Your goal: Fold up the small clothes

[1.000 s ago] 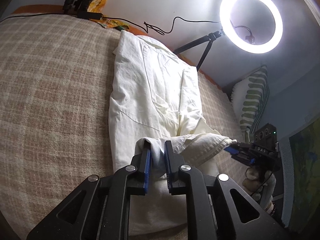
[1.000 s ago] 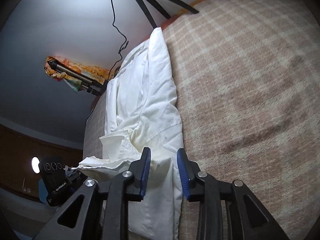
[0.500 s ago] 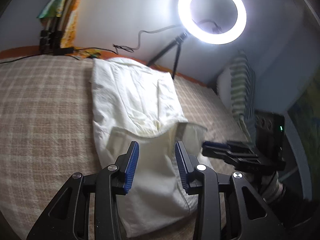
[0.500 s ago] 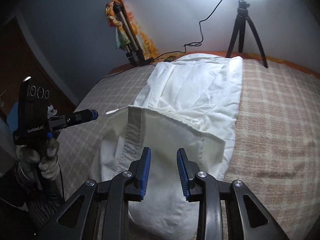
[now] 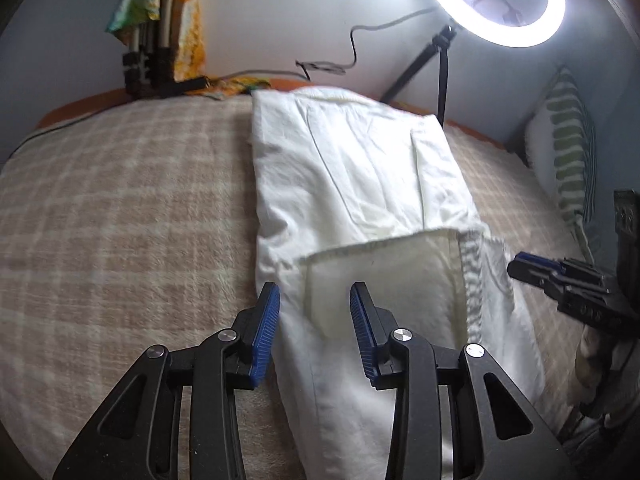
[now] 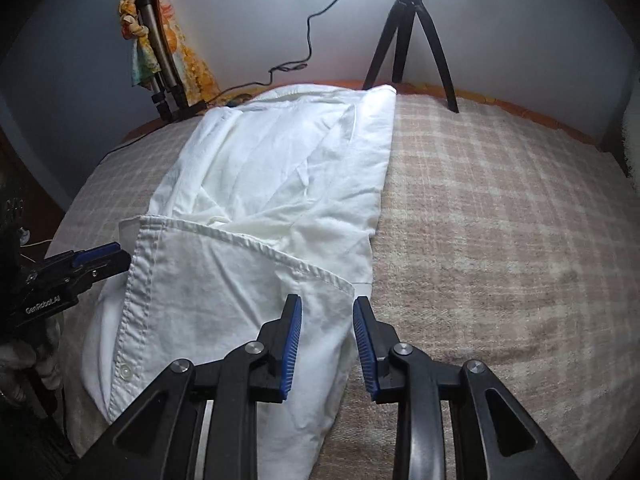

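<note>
A white shirt (image 5: 360, 176) lies lengthwise on the bed, its near end folded back over itself with the hem edge (image 5: 380, 242) across the middle. In the left wrist view my left gripper (image 5: 314, 312) hovers open over the fold's left side, nothing clamped. The right gripper's tip (image 5: 532, 266) shows at the right edge, apart from the cloth. In the right wrist view the shirt (image 6: 280, 168) shows its button strip (image 6: 132, 300). My right gripper (image 6: 326, 328) stands open above the fold's right corner. The left gripper (image 6: 100, 258) sits just left of the strip.
A beige checked blanket (image 5: 120, 220) covers the bed (image 6: 500, 220). At the far edge stand a ring light (image 5: 494, 0) on a black tripod (image 6: 412, 32), a loose cable (image 6: 308, 44), and a second tripod draped in colourful cloth (image 6: 160, 52). A striped pillow (image 5: 568, 148) leans at right.
The left gripper, shut on the lifted shirt end a second ago, has let go and stands open. The end now lies folded flat over the shirt. Both grippers rolled upright and drew back.
</note>
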Tool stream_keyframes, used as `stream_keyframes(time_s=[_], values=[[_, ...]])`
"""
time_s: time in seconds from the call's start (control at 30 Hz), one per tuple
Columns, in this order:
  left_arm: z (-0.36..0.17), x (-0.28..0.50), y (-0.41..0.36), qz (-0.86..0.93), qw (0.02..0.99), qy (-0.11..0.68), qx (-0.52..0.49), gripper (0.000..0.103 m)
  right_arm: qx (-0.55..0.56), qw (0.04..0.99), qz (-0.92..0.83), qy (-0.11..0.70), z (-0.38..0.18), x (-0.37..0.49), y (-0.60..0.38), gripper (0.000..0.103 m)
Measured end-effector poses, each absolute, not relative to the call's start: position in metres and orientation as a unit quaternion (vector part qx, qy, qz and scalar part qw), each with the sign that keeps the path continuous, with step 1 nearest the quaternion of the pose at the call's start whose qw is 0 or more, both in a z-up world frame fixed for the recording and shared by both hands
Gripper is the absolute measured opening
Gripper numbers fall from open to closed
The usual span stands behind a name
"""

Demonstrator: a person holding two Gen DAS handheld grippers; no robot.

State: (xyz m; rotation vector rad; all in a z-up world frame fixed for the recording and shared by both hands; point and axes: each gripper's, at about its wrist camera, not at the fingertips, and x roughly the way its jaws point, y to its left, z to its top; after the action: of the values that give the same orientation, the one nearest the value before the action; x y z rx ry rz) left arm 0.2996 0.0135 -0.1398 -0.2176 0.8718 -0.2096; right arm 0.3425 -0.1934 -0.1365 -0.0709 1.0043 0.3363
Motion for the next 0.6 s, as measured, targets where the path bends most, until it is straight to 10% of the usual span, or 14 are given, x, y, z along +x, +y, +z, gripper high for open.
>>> stream_keyframes(time_s=[0.6], values=[[-0.133,0.295,0.03,-0.09,0.897,0.418,-0.117,0.035,-0.099,0.829,0.267,0.48,-0.157,0.361,-0.098,0.024]])
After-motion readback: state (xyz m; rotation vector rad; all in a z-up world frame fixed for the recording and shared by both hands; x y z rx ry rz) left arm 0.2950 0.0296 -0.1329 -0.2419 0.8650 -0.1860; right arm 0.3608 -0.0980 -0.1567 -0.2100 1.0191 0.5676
